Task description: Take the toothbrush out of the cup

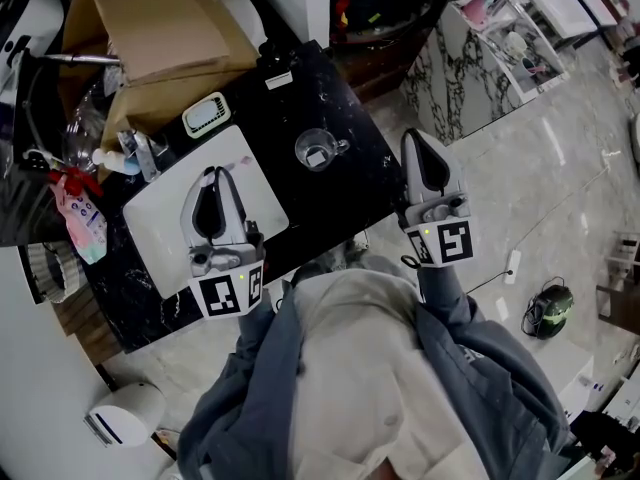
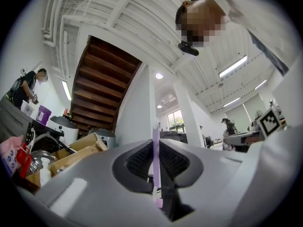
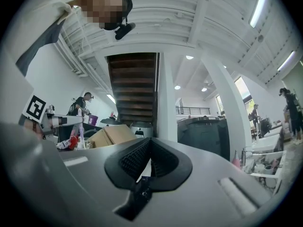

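In the left gripper view my left gripper (image 2: pixel 156 148) is squeezing the thin purple toothbrush (image 2: pixel 155 132) so it is not slipping, in the right gripper view my right gripper (image 3: pixel 150 143) is sitting shut on nothing, and in the head view the glass cup (image 1: pixel 318 151) is standing apart, right of the left gripper, with no toothbrush in it.

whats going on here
A person is working at a black table with a gripper in each hand. The left gripper is shut on a thin purple toothbrush and sits over a white board. The glass cup stands to its right on the table with no toothbrush in it, so the toothbrush is out. The right gripper is shut on nothing, near the table's edge.
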